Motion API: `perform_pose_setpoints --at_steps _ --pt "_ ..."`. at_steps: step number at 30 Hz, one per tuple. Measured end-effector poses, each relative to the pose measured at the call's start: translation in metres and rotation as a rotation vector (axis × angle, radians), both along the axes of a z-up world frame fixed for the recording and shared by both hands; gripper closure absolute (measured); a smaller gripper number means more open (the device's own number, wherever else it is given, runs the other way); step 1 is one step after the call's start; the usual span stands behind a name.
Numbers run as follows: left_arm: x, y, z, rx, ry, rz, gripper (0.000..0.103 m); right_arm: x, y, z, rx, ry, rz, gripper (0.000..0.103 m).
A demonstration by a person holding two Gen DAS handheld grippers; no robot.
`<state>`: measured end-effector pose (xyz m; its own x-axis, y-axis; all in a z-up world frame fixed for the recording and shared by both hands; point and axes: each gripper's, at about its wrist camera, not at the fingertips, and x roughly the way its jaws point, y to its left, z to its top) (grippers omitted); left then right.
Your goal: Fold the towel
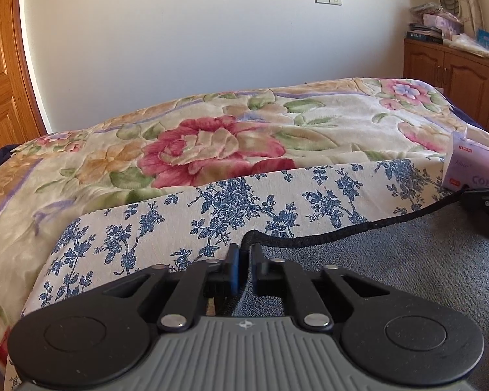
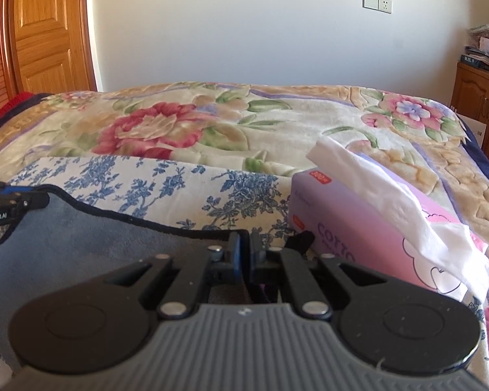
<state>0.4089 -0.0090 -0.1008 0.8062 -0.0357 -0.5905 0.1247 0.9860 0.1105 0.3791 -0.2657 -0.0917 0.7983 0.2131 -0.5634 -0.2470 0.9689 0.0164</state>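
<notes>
Each claw, left claw [image 1: 244, 260] and right claw [image 2: 244, 251], pinches a far corner of the grey towel [image 1: 391, 260] over the bed [image 1: 211, 150]; keep the hem taut, level; clear the tissue box [image 2: 374, 228].

Towel [image 1: 391, 260] lies on patterned cloth [image 1: 211, 202], cloth on bedspread [image 1: 211, 140]. Left gripper [image 1: 246, 260] at towel's left corner, right gripper [image 2: 244, 251] at its right corner. Tissue box [image 2: 374, 228] just right of towel. Cabinet [image 1: 456, 68] behind bed, right; door [image 2: 45, 29] behind, left.
</notes>
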Motion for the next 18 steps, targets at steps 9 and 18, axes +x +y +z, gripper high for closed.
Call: perform_pose_setpoints --at_steps 9,18 --pt "-0.013 -0.002 0.019 -0.019 -0.015 -0.008 0.043 -0.025 0.001 0.018 0.018 0.0 0.007 0.054" --pt "-0.05 -0.01 0.059 -0.02 -0.043 -0.04 0.039 -0.062 0.006 0.058 0.046 -0.022 0.008 0.054"
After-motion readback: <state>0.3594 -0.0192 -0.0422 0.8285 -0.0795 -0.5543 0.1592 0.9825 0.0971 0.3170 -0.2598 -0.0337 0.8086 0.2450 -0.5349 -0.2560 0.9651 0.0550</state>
